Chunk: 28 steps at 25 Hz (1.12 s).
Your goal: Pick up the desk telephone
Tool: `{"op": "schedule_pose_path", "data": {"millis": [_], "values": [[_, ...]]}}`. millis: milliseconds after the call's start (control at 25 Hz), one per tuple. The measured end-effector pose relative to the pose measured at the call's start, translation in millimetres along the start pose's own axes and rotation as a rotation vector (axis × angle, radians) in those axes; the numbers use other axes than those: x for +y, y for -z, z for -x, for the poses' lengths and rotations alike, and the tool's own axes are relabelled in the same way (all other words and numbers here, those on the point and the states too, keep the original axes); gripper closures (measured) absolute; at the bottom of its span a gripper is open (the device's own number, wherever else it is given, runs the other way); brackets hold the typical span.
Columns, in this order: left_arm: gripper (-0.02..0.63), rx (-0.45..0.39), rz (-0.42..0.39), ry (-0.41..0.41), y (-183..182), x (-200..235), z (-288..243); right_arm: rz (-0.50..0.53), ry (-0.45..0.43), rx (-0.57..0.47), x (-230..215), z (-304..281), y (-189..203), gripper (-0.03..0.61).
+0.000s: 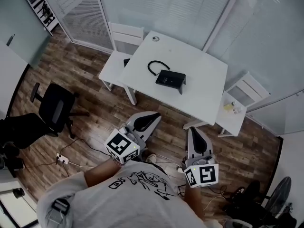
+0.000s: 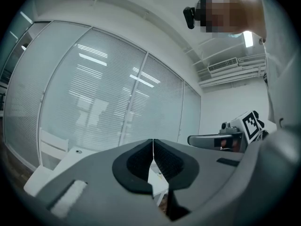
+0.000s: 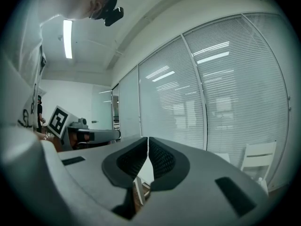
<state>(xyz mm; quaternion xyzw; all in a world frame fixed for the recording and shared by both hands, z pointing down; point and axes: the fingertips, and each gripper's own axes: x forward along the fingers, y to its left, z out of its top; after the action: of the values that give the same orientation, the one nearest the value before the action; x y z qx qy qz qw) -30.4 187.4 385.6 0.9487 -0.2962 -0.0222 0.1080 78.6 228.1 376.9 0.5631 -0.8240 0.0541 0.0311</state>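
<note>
Jaws together: left gripper [image 1: 156, 117]; right gripper [image 1: 194, 130] | desk telephone [image 1: 170, 79]: head view only

This is an office: glazed partition walls [image 1: 85, 13] with slatted blinds line it, and a white desk [image 1: 199, 87] stands on wood-plank flooring [image 1: 90, 75] with a desk telephone [image 1: 170, 79] on top. A black office chair [image 1: 54, 109] stands off to one side, a white chair [image 1: 124, 36] sits against the desk, and a strip light [image 3: 68, 38] glows overhead.

text: none can be read | shirt [image 1: 137, 182], lower middle: black print, too blurry to read
</note>
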Motion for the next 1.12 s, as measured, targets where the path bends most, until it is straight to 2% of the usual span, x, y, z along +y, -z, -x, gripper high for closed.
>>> {"op": "schedule_pose_path", "data": {"millis": [280,520,800,1120], "values": [[0.607,-0.010,0.006,0.007,-20.4,78.9,-17.1,0.001,-0.003,-0.008,7.3,-88.2,-21.3,0.571],[0.609,-0.020,0.008,0.013,-39.8,133.0,-25.2,0.028,0.019,-0.002,11.3,-139.1,-33.3,0.571],[0.608,-0.017,0.023,0.027,-44.8,170.9,-33.0,0.028,0.056,0.019,6.8,-171.5,-31.4,0.571],[0.609,-0.003,0.041,0.025,-38.9,186.5,-66.9,0.019,0.063,0.037,-21.2,-191.3,-25.3,0.571]]}}
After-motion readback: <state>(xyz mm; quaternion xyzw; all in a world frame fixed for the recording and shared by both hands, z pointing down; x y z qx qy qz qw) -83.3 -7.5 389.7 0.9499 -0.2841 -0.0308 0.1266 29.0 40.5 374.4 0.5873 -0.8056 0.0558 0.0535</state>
